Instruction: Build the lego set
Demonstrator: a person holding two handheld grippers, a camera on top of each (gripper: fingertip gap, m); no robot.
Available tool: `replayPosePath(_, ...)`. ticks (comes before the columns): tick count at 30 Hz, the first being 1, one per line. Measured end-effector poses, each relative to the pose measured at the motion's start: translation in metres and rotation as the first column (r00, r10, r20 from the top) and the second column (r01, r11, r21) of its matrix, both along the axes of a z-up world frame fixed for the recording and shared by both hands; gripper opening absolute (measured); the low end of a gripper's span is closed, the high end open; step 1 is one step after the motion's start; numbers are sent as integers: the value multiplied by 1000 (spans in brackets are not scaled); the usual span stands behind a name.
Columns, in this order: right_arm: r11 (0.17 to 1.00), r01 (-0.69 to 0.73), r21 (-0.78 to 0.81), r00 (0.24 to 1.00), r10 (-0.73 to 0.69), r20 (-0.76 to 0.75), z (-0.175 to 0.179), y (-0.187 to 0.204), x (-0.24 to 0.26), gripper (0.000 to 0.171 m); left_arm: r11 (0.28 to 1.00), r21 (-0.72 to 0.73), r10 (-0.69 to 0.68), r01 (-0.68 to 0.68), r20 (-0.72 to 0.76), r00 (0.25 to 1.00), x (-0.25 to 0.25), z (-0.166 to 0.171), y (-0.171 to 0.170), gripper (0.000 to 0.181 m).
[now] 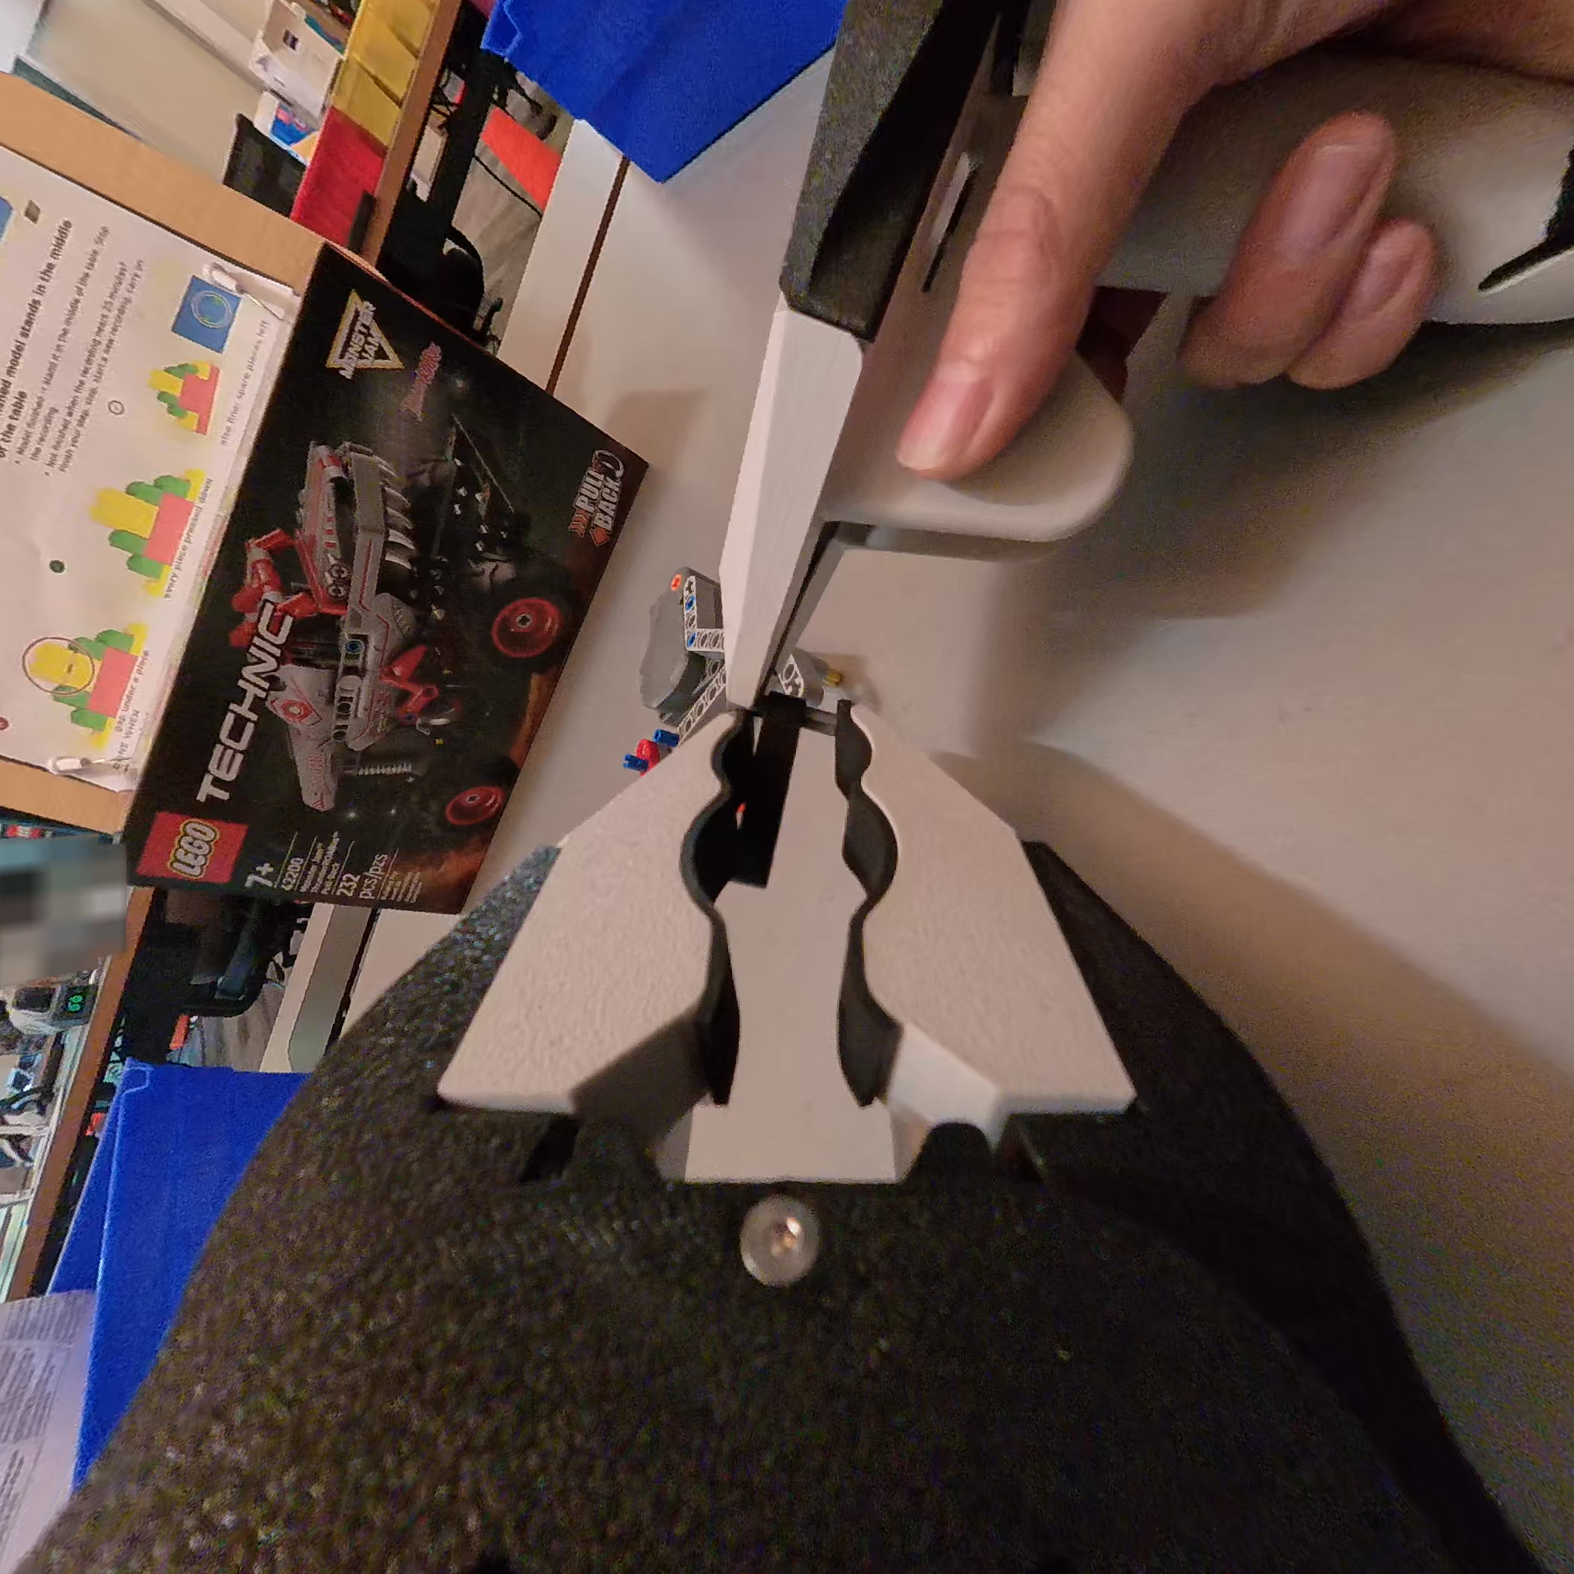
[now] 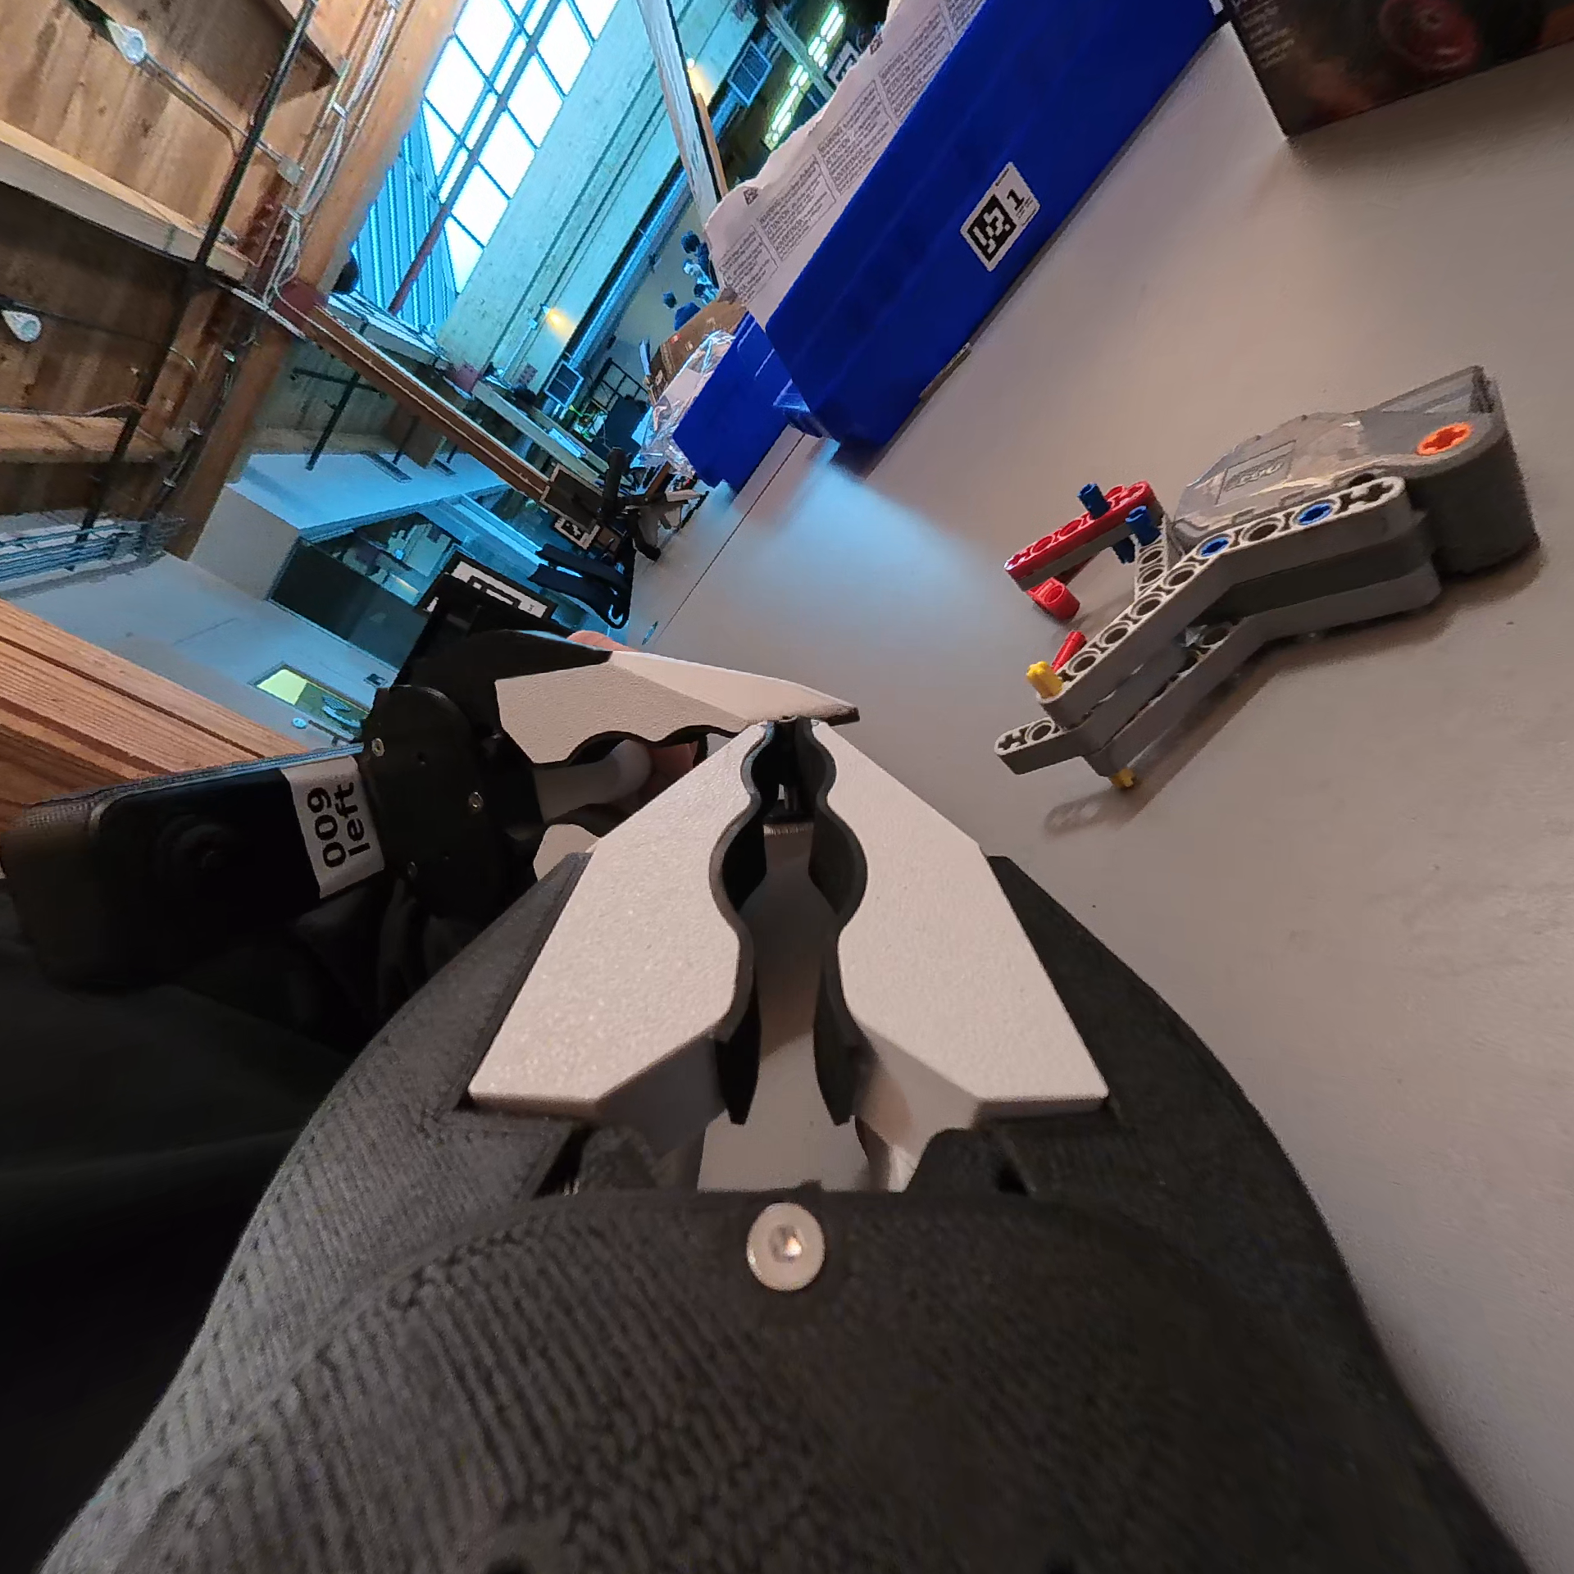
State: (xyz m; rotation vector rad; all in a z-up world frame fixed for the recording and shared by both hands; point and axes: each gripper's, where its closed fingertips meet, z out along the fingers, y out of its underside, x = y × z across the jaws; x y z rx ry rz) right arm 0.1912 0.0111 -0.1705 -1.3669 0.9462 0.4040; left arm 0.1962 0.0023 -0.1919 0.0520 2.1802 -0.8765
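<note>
My left gripper [image 1: 788, 720] is shut on a thin black Lego piece [image 1: 771, 792] that stands between its fingers, with a short grey pin beside it. My right gripper [image 1: 749, 686] comes down from above, held by a hand [image 1: 1150, 213], and its tip meets the top end of that piece. In the right wrist view my right gripper [image 2: 792, 728] is nearly closed on a small dark part, with the left gripper [image 2: 839, 711] tip against it. The grey Lego assembly [image 2: 1235, 596] lies on the white table [image 2: 1278, 1022], apart from both grippers; it also shows in the left wrist view [image 1: 681, 647].
A red beam with blue pins [image 2: 1082, 537] lies next to the assembly. The Lego set box [image 1: 383, 613] stands behind, beside a printed sheet on cardboard [image 1: 111, 443]. Blue bins [image 2: 937, 281] stand along the table's edge. The tips of both grippers are at nearly the same place.
</note>
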Motion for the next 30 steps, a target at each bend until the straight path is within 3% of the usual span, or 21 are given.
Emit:
replayPosePath(9,998,-37,-40,999,38,7,-4,0,-2,1,993,44,-108,110,-44,993,-3,-5,1,18)
replayPosePath(11,999,-40,-21,998,41,39,1,-1,-3,1,992,-8,-127,127,-25,992,-2,3,1,21)
replayPosePath(15,988,75,136,987,-93,132,29,-24,9,1,981,-195,9,-1,42,999,13,35,18,47)
replayPosePath(16,976,109,191,978,-139,155,37,-30,11,1,949,-314,1,-13,-39,999,9,40,18,48)
replayPosePath(18,951,103,292,964,-168,205,53,-35,9,1,817,-573,-131,-58,-283,950,-3,50,11,50)
replayPosePath(20,925,100,365,951,-197,237,64,-36,7,2,652,-740,-308,-164,-456,835,-7,62,9,47)
replayPosePath(22,912,64,404,944,-186,271,71,-30,1,2,533,-816,-479,-223,-509,715,-10,72,7,44)
replayPosePath(25,914,33,404,935,-171,311,73,-19,-5,1,487,-847,-596,-212,-500,628,-21,75,0,38)
replayPosePath(27,930,21,367,934,-150,325,70,-11,-8,1,477,-857,-620,-192,-484,617,-26,77,-4,37)
replayPosePath(30,944,2,331,927,-126,354,68,-4,-13,2,437,-876,-636,-202,-460,620,-23,80,-2,20)
